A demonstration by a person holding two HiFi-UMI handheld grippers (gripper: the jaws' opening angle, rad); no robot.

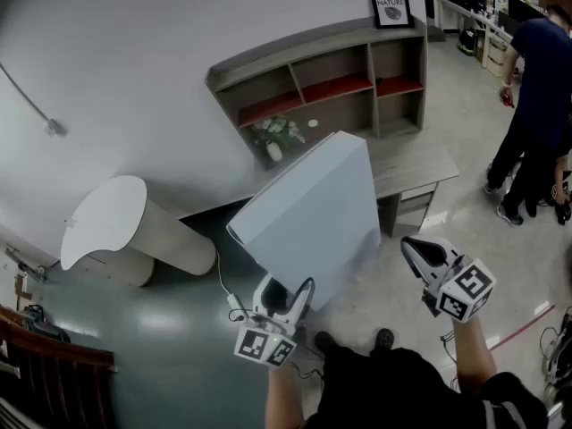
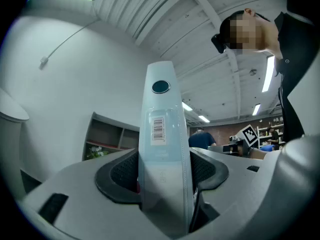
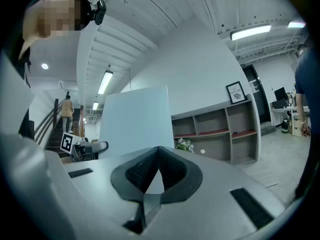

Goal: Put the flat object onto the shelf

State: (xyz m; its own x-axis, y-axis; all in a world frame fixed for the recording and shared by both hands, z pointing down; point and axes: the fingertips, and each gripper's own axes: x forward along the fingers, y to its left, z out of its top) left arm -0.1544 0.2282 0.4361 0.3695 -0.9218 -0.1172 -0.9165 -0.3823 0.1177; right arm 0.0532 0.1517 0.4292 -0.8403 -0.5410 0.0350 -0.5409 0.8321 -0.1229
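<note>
The flat object (image 1: 313,208), a pale blue panel, hangs tilted in the air in front of you. Your left hand-held gripper (image 1: 288,291) clamps its lower edge, with a pad pressing on each face. In the left gripper view you see it edge-on, with a barcode label toward the camera. It is not on the shelf (image 1: 331,83), which stands against the wall beyond it and seems to rest on the bench (image 1: 420,164). Your right hand-held gripper (image 1: 418,250) is off to the panel's right, apart from it, with its jaw tips together on nothing. Flowers (image 1: 277,135) sit low in the shelf, and a framed picture (image 1: 391,5) stands on top. A person (image 1: 536,105) stands far right.
</note>
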